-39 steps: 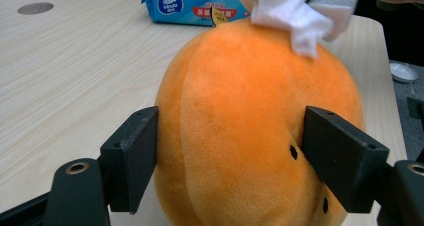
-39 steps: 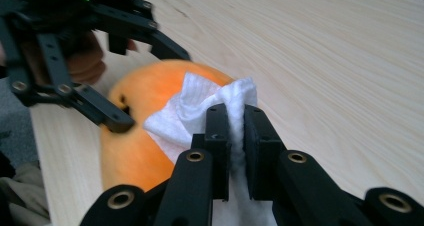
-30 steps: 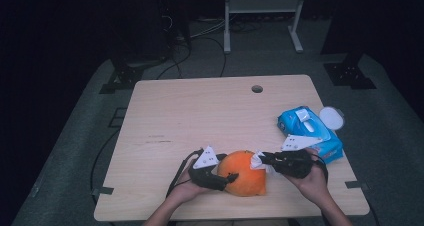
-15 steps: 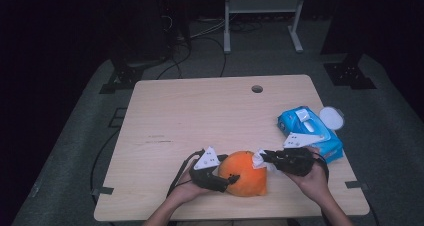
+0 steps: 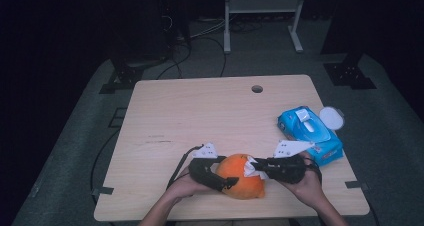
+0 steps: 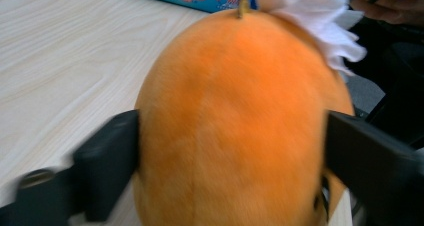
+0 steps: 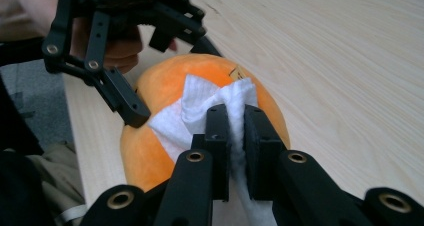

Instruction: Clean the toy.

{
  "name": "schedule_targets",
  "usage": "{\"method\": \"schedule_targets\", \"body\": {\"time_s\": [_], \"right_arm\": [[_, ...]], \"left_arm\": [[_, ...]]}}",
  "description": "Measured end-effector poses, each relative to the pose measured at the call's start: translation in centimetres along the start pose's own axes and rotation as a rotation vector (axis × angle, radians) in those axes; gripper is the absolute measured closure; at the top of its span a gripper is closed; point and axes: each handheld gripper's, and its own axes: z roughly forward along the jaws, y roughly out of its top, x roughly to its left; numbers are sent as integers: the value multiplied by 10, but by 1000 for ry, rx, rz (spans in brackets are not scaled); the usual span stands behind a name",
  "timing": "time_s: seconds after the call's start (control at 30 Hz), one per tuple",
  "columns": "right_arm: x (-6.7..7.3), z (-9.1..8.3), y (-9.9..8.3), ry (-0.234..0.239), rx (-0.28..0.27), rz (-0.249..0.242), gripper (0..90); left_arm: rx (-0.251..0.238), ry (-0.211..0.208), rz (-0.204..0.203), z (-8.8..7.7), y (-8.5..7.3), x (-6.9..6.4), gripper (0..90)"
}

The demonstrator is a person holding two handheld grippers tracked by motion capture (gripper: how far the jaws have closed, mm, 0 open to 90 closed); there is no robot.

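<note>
Both my forearms reach in over the table's near edge. My left gripper point(image 5: 226, 178) straddles the orange plush fruit point(image 5: 243, 176), its jaws having just been opening. My right gripper point(image 7: 236, 131) pinches a white wipe point(image 7: 200, 113) against the fruit's top.

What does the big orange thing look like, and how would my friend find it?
Start at the wooden table and look along the edge nearest the person, between the two hands. There sits a round, fuzzy orange plush fruit with a tiny stem on top, and a white wipe pressed against it. Nothing else there is orange or furry; the blue wipes pack beside it is flat and shiny.
</note>
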Motion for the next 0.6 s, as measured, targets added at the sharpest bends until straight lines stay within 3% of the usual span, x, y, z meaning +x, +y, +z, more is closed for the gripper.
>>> {"method": "schedule_targets", "body": {"time_s": [0.1, 0.2, 0.27, 0.3, 0.37, 0.43, 0.5, 0.57, 0.6], "right_arm": [[-8, -2, 1, -31, -18, 39, 816], [-15, -8, 5, -54, -70, 67, 817], [-18, -11, 7, -68, -93, 77, 817], [-20, -11, 8, -68, -100, 86, 817], [-23, -7, 5, -83, -73, 81, 817], [-25, 1, -2, -58, -38, 86, 817], [-23, 3, -3, -32, -33, 79, 818], [-16, 1, -2, -13, -31, 64, 818], [-11, 2, -1, 7, -35, 53, 817]], "left_arm": [[-79, 91, 63, -1, 7, -11, 348], [-159, 214, 192, 0, 13, -28, 368], [-187, 250, 232, 0, 12, -29, 363], [-181, 251, 239, 0, 11, -28, 356], [-139, 212, 232, 2, 7, -24, 315], [-115, 152, 185, -1, 7, -20, 229], [-132, 113, 129, -9, 9, -14, 172], [-148, 83, 71, -14, 10, -10, 148], [-133, 89, 72, -14, 10, -10, 136]]}}
